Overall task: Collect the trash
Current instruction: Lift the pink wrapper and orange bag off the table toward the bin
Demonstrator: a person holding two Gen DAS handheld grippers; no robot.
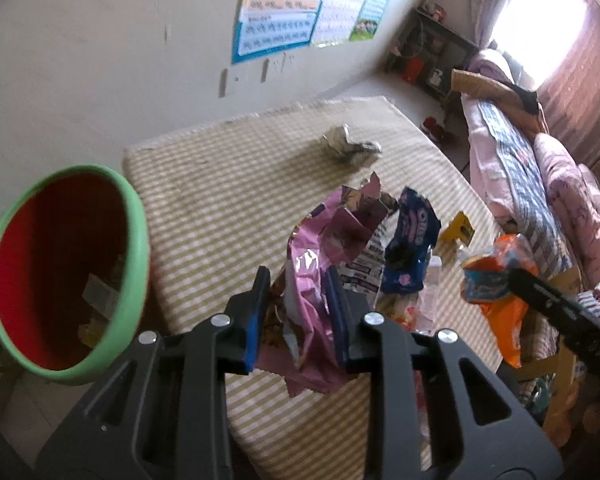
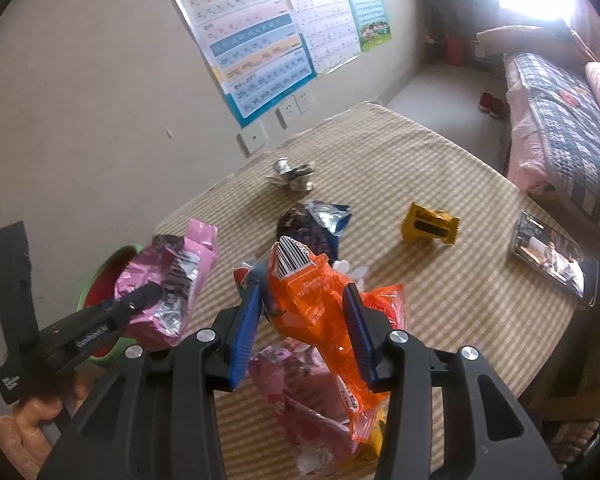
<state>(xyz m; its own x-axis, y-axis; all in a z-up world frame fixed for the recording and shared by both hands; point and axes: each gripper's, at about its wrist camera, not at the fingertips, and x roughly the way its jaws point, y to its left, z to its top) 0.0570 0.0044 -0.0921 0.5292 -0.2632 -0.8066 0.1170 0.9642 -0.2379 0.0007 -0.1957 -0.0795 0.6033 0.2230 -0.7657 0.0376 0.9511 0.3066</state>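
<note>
Red bin with green rim [image 1: 66, 276] stood at far left beside the bench [image 1: 228, 184], some scraps in its bottom. Left claw [image 1: 298, 280] pinched a crumpled pink wrapper [image 1: 320, 248], pads pressed on both sides, wrapper lifted off the striped cloth. Blue Oreo wrapper [image 1: 410, 248] lay just right of it, silver foil wad [image 1: 350, 146] farther back, small yellow packet [image 2: 430, 230] to the right. Right claw [image 2: 306, 300] gripped an orange snack bag [image 2: 320, 304] above more pink wrappers. Phone [image 2: 554, 258] lay near the bench's right edge. Bed [image 2: 560, 120] at far right.
</note>
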